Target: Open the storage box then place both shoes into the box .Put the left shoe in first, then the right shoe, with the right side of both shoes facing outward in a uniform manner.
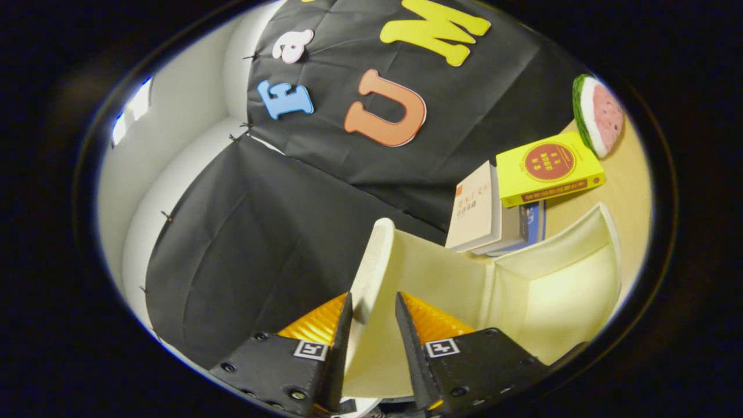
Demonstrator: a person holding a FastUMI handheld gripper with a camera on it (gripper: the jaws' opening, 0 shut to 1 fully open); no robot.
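Cream storage box [551,290] sits open on a tan table [630,191], its lid [371,261] raised edge-on between the two fingers of the gripper [374,316], which clamp it from both sides. Just beyond the box, a stack of books [493,215] with a yellow book [548,168] leaning on top, and past that a watermelon-slice toy [601,113] on the same table. Behind the box hangs a black cloth wall [244,244], with white wall panels [174,145] beyond the cloth.

Matt plastic box lid [371,261]; glossy paper books [548,168]; matt cloth wall [244,232].
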